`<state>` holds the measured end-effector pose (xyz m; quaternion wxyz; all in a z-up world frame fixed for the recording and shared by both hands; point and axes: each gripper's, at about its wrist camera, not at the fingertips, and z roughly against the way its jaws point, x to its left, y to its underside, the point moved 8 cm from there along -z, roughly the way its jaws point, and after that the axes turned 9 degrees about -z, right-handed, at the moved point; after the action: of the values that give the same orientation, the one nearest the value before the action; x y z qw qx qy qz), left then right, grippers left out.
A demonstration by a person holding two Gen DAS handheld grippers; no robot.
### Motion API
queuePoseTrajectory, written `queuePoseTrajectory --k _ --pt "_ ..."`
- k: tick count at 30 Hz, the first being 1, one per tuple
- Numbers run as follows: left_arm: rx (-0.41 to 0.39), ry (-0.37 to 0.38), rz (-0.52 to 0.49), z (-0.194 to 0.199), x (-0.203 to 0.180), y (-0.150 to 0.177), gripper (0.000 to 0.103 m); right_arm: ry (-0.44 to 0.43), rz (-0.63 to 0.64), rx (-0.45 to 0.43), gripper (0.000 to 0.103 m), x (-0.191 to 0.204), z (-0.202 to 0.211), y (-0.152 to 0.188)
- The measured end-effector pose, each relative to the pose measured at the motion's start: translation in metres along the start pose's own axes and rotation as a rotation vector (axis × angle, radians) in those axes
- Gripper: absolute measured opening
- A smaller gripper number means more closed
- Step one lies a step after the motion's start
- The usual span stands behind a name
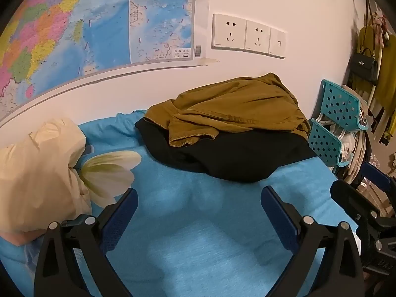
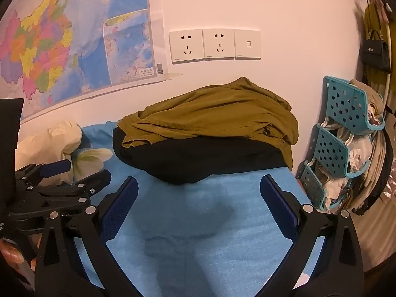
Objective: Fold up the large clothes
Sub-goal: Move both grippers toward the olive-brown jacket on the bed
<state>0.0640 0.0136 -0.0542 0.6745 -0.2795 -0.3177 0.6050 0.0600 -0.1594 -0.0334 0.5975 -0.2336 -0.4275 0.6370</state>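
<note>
Two garments lie heaped at the far end of a blue sheet (image 1: 198, 235) in the left wrist view: an olive-brown garment (image 1: 235, 109) crumpled on top of a black garment (image 1: 235, 160), both close against the white wall. The left gripper (image 1: 199, 200) hangs over bare sheet just short of the black cloth, its blue-padded jaws spread wide with nothing between them. A cream pillow (image 1: 37, 173) sits at the left, next to a white flower print on the sheet. A coloured map (image 1: 86, 24) and a row of wall sockets (image 1: 247, 36) are on the wall, and a teal perforated rack (image 1: 339, 104) stands at the right. The right gripper (image 1: 366, 198) shows at the right edge.

In the right wrist view the same pile sits straight ahead, the olive-brown garment (image 2: 210, 113) draped over the black garment (image 2: 198, 160). The right gripper (image 2: 199, 190) is poised above the blue sheet (image 2: 198, 235) near the black hem, jaws wide apart and empty. The left gripper (image 2: 61, 173) appears at the left, also wide open, near the pillow (image 2: 49, 143). The teal rack (image 2: 346, 123), stuffed with bags, stands to the right.
</note>
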Motion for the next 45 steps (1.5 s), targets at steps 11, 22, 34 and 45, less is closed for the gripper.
queuePoseTrajectory --k 11,22,34,45 --pt "-0.016 -0.012 -0.009 0.006 0.001 0.0 0.096 0.006 0.009 -0.015 0.098 0.002 0.003 -0.003" --pt "-0.01 -0.023 -0.008 0.003 0.001 -0.002 0.096 -0.005 0.003 0.002 0.097 0.002 -0.005 -0.005" --pt "0.0 -0.028 -0.004 -0.005 0.003 -0.008 0.096 -0.036 -0.009 -0.009 0.098 0.008 -0.016 -0.012" --pt "0.015 -0.038 -0.005 -0.019 0.005 -0.015 0.096 -0.054 -0.008 -0.02 0.097 0.009 -0.033 -0.028"
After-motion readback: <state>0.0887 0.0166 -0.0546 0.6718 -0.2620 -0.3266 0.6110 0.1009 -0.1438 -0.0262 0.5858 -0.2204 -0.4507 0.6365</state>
